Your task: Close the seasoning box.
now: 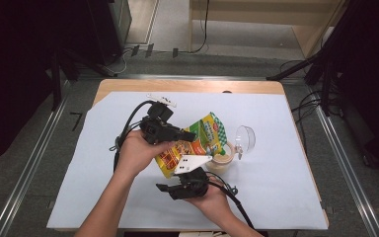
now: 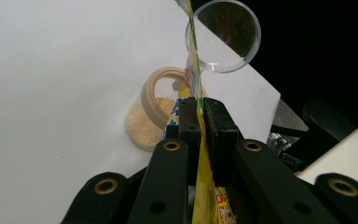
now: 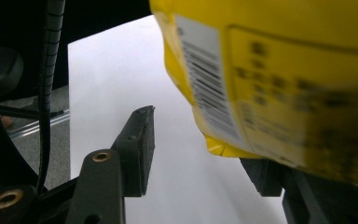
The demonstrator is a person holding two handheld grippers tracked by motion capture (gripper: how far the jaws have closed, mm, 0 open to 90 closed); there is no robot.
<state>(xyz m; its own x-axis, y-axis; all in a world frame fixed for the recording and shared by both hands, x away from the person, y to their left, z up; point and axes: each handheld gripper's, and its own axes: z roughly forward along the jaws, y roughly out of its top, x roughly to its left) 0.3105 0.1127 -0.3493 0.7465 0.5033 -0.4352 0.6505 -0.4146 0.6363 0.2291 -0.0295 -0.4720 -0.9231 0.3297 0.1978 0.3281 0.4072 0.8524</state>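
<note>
A yellow and green snack pouch (image 1: 197,140) hangs tilted over the white sheet, and my left gripper (image 1: 187,134) is shut on its edge. In the left gripper view the jaws (image 2: 200,109) pinch the pouch's thin edge (image 2: 204,186). Beyond them an open jar (image 2: 151,116) with tan powder in it lies below the pouch's far end. My right gripper (image 1: 170,183) sits under the pouch's lower corner. Its jaws (image 3: 200,144) stand apart, with the yellow pouch (image 3: 284,70) hanging just above the right one, not pressed by the pads.
The jar (image 1: 222,159) stands right of centre on the sheet (image 1: 286,187). A clear round plastic lid (image 1: 246,138) sits just behind it, and it appears in the left gripper view as well (image 2: 223,35). Cables trail from both grippers. The wooden table edge runs along the back.
</note>
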